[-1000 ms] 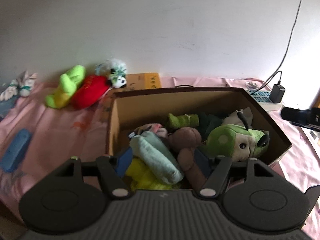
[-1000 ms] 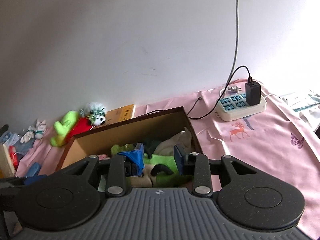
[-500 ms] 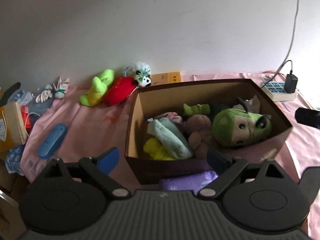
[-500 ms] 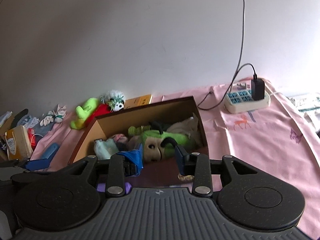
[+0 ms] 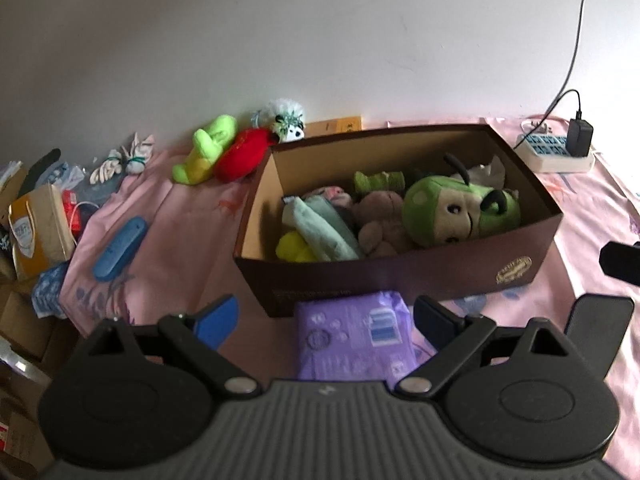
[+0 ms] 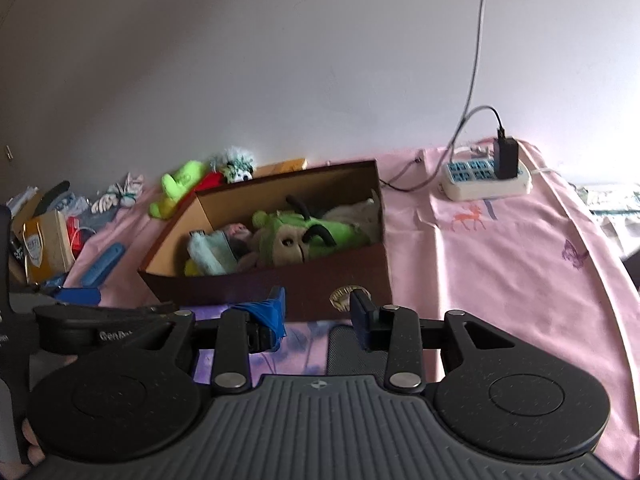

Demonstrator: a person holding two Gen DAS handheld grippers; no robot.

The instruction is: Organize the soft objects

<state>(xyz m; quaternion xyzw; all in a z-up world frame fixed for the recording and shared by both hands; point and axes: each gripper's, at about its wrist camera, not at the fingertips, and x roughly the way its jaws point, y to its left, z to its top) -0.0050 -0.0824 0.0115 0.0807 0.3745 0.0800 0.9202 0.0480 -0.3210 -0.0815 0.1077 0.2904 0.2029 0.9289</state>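
Observation:
A brown cardboard box point(image 5: 400, 276) point(image 6: 316, 276) stands on the pink cloth and holds several soft toys: a green plush point(image 5: 460, 210) point(image 6: 304, 232), a brown bear point(image 5: 380, 220), a pale green cloth point(image 5: 320, 232) and a yellow piece point(image 5: 294, 248). A purple soft pack point(image 5: 356, 336) lies in front of the box. My left gripper point(image 5: 324, 316) is open wide and empty, above the purple pack. My right gripper point(image 6: 318, 316) is open and empty in front of the box. A lime plush point(image 5: 204, 152), a red plush point(image 5: 244, 154) and a white panda toy point(image 5: 288, 124) lie by the wall.
A blue flat object point(image 5: 120, 248) lies left of the box. A white power strip point(image 5: 556, 152) point(image 6: 488, 180) with a black charger and cable sits at the back right. Cartons and bags point(image 5: 36, 228) crowd the left edge. A white knotted cloth point(image 5: 128, 156) lies by the wall.
Both grippers have pulled back and away from the box. The left gripper, which was low over the toys, has opened wide. The purple pack has come into view.

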